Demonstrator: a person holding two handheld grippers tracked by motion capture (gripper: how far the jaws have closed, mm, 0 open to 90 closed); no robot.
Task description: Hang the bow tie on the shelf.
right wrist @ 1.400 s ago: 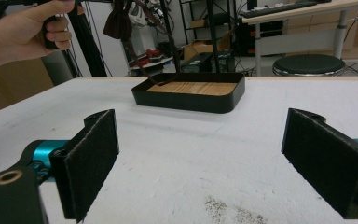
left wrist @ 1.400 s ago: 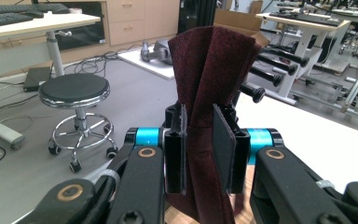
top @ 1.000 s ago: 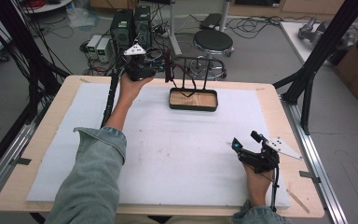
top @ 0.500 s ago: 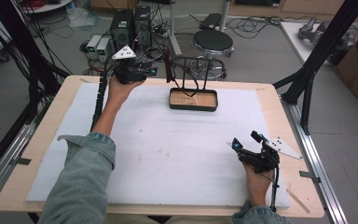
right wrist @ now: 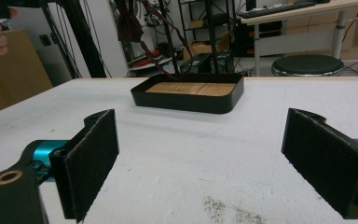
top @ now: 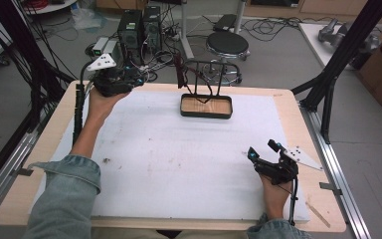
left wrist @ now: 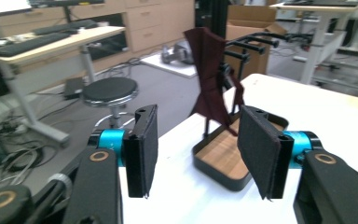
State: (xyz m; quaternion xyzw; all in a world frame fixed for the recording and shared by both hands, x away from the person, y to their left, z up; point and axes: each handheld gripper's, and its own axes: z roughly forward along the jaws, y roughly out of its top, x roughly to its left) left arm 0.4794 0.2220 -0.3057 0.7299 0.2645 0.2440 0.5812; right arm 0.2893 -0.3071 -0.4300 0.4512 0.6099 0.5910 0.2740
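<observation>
On table: one tray (top: 206, 113); one dark cloth (left wrist: 210, 88), perhaps hanging; both claws (top: 129, 79) (top: 262, 149) released.

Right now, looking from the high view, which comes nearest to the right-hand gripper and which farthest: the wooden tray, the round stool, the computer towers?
From the right gripper, at the table's near right:
1. Wooden tray, on the table's far middle.
2. Round stool, on the floor beyond the table.
3. Computer towers, far left on the floor.

Matt black tray (top: 206, 112) with wood-grain floor, dark red cloth (left wrist: 210, 84), white matt table cover (top: 179, 164)
</observation>
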